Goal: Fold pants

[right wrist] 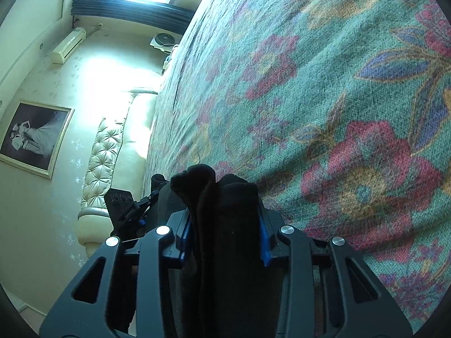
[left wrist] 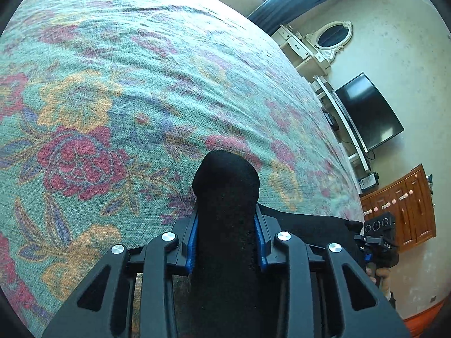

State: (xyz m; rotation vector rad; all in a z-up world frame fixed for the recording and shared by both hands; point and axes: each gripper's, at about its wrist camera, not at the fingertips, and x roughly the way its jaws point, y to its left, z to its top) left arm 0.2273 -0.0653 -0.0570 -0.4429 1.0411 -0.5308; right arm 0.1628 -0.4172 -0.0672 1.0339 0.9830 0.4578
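Observation:
The black pants (left wrist: 225,202) bulge out between the blue-padded jaws of my left gripper (left wrist: 227,242), which is shut on a thick fold of them above the floral bedspread (left wrist: 112,98). My right gripper (right wrist: 225,236) is likewise shut on a bunched fold of the black pants (right wrist: 222,205). The pants stretch between the two grippers. The right gripper shows in the left wrist view (left wrist: 379,242) at the lower right, and the left gripper shows in the right wrist view (right wrist: 126,205) at the lower left.
The bed's teal floral cover fills both views. Beyond the bed edge stand a wall TV (left wrist: 369,112), a wooden cabinet (left wrist: 406,211) and a white vanity with mirror (left wrist: 332,36). A tufted cream headboard (right wrist: 112,152) and a framed picture (right wrist: 33,138) lie on the other side.

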